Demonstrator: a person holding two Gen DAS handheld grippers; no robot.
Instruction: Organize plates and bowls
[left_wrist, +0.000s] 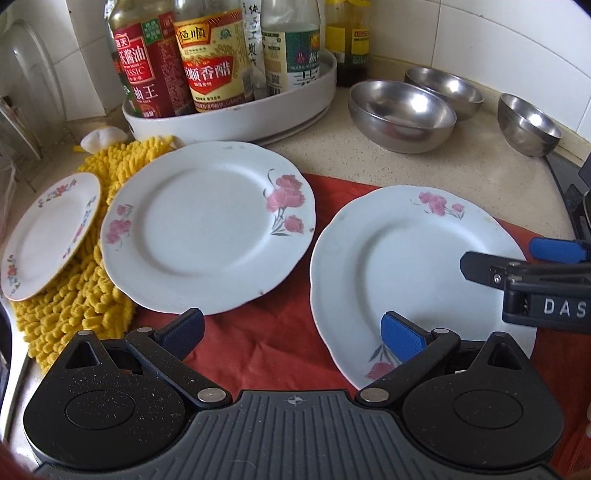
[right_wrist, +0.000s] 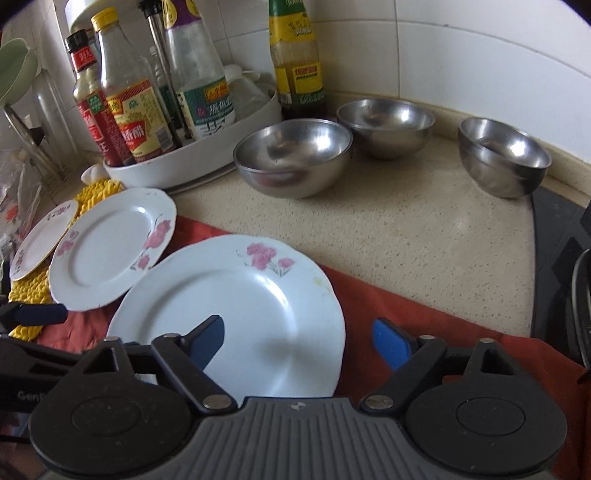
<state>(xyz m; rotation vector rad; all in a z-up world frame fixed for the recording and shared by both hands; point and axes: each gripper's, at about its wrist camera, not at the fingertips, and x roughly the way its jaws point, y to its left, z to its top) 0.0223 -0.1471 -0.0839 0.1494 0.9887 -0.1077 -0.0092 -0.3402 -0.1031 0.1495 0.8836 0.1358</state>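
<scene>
In the left wrist view, a speckled beige countertop (left_wrist: 424, 166) meets a white-tiled wall (left_wrist: 480, 40) at its back edge. The left gripper (left_wrist: 291, 332) hangs with its jaws spread wide over a red cloth (left_wrist: 266, 339) along the counter's front edge, holding nothing. Two large floral plates lie on that cloth: the left one (left_wrist: 207, 229) and the right one (left_wrist: 417, 280), close together but apart. A small floral plate (left_wrist: 48, 232) rests tilted on a yellow chenille mat (left_wrist: 74, 306) towards the left edge. Behind them, a white round tray (left_wrist: 236, 118) carries sauce bottles (left_wrist: 184, 62). Three steel bowls (left_wrist: 402, 114) stand near the back right corner. The right gripper (left_wrist: 546, 266) enters from the right edge, over the right plate's rim.

In the right wrist view, the right gripper (right_wrist: 297, 343) is also wide open and empty, its left finger over the nearer large plate (right_wrist: 236, 314). The steel bowls (right_wrist: 291, 158) line the tiled back edge; a dark stove surface (right_wrist: 557, 236) borders the counter's right edge.
</scene>
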